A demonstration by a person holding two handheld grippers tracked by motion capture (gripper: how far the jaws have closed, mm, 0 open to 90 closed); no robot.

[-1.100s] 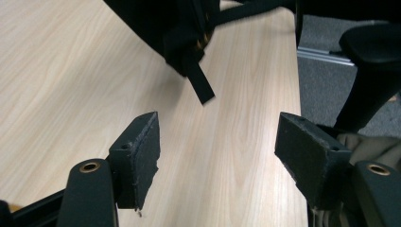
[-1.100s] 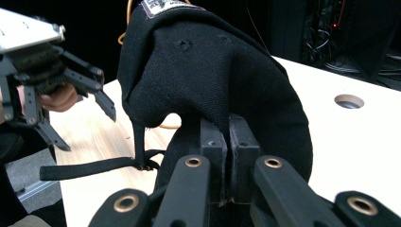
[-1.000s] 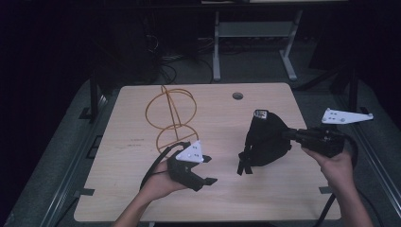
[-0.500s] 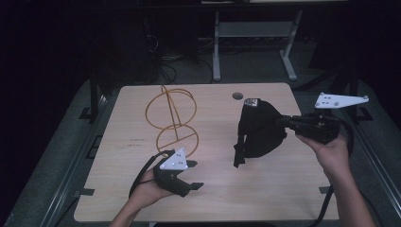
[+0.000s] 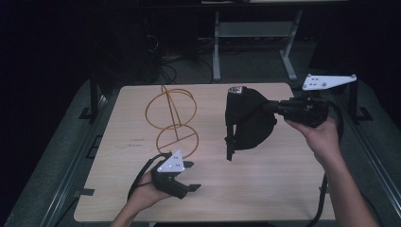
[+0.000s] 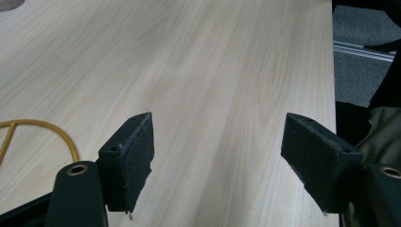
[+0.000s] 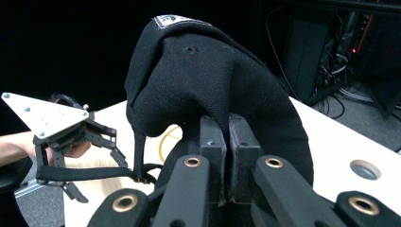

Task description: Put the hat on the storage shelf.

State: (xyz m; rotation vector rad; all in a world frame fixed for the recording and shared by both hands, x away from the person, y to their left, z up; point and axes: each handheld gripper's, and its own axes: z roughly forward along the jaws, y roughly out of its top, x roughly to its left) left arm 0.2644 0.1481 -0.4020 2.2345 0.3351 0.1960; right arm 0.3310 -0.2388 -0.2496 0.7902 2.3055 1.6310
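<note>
A black cap (image 5: pixel 248 118) hangs in the air over the right half of the wooden table (image 5: pixel 283 189), a strap dangling below it. My right gripper (image 5: pixel 272 106) is shut on the cap's edge; in the right gripper view its jaws (image 7: pixel 220 127) pinch the black fabric (image 7: pixel 208 85). An orange wire stand (image 5: pixel 172 118) made of two hoops stands left of centre, and its base ring (image 6: pixel 47 125) lies at the left in the left gripper view. My left gripper (image 5: pixel 191 176) is open and holds nothing, low over the table's front, just in front of the stand. It is also in the right gripper view (image 7: pixel 99 172).
A round cable hole (image 7: pixel 364 169) sits in the table's far part. Beyond the table are a metal desk frame (image 5: pixel 250 33) and cables on a dark floor. Grey floor mats and rails run along both sides of the table.
My right gripper has lifted the cap higher and carried it farther back and leftwards. My left gripper has drawn back toward the table's front edge, still open.
</note>
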